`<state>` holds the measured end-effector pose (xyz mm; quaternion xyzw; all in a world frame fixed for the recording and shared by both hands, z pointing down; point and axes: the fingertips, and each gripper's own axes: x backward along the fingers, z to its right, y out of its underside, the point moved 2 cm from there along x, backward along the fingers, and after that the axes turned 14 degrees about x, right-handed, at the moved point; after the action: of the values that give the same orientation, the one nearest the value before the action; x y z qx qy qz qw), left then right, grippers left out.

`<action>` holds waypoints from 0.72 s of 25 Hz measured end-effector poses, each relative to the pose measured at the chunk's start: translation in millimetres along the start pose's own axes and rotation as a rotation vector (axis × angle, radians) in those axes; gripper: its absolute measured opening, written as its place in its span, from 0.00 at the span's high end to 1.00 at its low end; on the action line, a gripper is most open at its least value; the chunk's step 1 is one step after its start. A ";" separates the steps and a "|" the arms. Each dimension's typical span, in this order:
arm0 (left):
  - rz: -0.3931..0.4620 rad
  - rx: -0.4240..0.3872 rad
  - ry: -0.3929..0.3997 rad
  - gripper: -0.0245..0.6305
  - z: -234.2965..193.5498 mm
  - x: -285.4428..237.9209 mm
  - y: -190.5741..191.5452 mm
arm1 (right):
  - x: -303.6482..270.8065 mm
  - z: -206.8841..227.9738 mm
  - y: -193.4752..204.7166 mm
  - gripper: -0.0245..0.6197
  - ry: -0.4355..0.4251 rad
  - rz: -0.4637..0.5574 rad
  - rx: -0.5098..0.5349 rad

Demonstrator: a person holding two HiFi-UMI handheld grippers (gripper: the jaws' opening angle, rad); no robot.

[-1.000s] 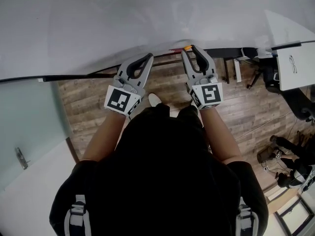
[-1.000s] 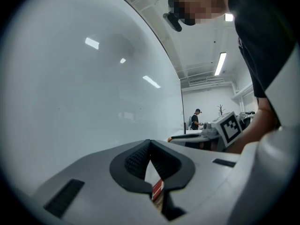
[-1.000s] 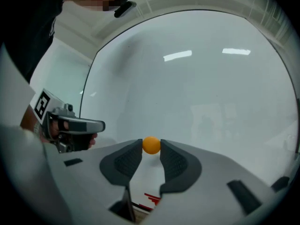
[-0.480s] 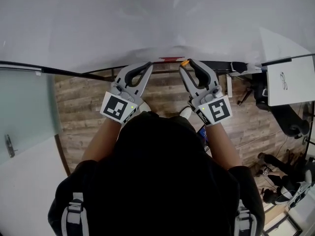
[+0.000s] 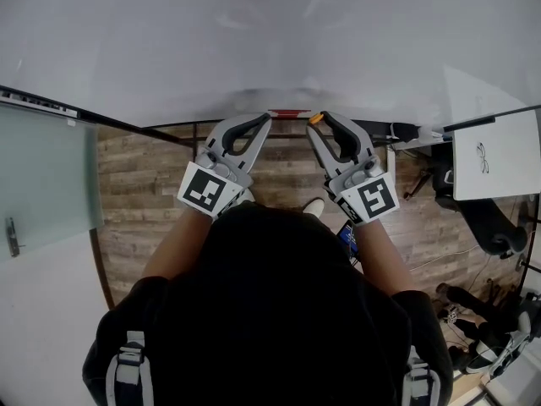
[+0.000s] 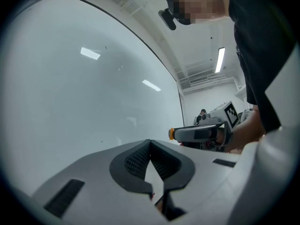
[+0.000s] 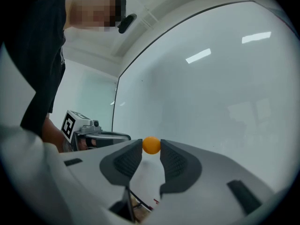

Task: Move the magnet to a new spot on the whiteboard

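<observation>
A small orange magnet (image 7: pixel 151 145) sits pinched between the tips of my right gripper (image 7: pixel 151 146), which is shut on it. In the head view the magnet (image 5: pixel 315 118) shows at the tip of the right gripper (image 5: pixel 321 125), just below the lower edge of the whiteboard (image 5: pixel 254 41). The left gripper (image 5: pixel 260 122) is beside it at the same height, and its jaws meet at the tips with nothing between them (image 6: pixel 150 142). From the left gripper view the magnet (image 6: pixel 171 133) appears on the end of the right gripper. The whiteboard (image 7: pixel 225 88) fills the space ahead of both grippers.
A red object (image 5: pixel 289 113) lies on the ledge under the whiteboard, between the two grippers. A glass panel (image 5: pixel 42 176) stands at the left. A white table (image 5: pixel 494 155) and dark chairs (image 5: pixel 494 218) are at the right, over a wooden floor (image 5: pixel 144 193).
Both grippers have drawn slightly closer together under the board's lower edge. The head view has shifted, showing more whiteboard. The magnet stays in the right gripper.
</observation>
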<state>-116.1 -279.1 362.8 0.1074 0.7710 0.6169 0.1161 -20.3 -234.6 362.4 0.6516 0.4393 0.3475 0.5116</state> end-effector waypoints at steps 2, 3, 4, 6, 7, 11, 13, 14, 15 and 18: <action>0.004 0.000 0.001 0.96 1.4 1.2 -1.9 | -1.3 -1.8 -0.5 0.78 -0.002 0.002 -0.003; 0.000 -0.004 0.000 0.96 2.0 1.4 -2.4 | -1.2 -1.7 -0.2 0.78 0.002 0.002 -0.005; -0.006 -0.008 -0.002 0.96 2.5 1.2 -3.0 | -0.5 -0.9 0.1 0.78 0.007 0.003 -0.006; -0.014 -0.011 -0.005 0.96 2.9 0.1 -3.4 | 1.4 1.8 0.4 0.78 0.019 0.008 -0.005; -0.014 -0.010 -0.006 0.96 2.8 -0.3 -3.3 | 2.0 2.9 0.2 0.78 0.022 0.010 -0.003; -0.012 -0.006 -0.007 0.96 1.3 0.0 -3.7 | 1.2 2.8 -0.4 0.78 0.023 0.015 -0.005; -0.014 -0.006 -0.005 0.96 0.9 0.5 -3.3 | 0.9 2.8 -0.3 0.78 0.027 0.016 -0.010; -0.015 -0.007 -0.004 0.96 1.3 0.4 -2.4 | 1.4 3.0 0.0 0.78 0.029 0.017 -0.014; -0.017 -0.008 -0.002 0.96 2.3 0.1 -1.1 | 2.5 3.4 0.5 0.78 0.031 0.017 -0.019; -0.036 -0.013 0.003 0.96 6.7 -3.4 2.0 | 8.7 7.9 2.1 0.78 0.045 0.017 -0.026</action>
<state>-110.7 -273.5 363.5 0.0921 0.7689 0.6198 0.1267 -9.5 -229.6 362.6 0.6406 0.4407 0.3719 0.5070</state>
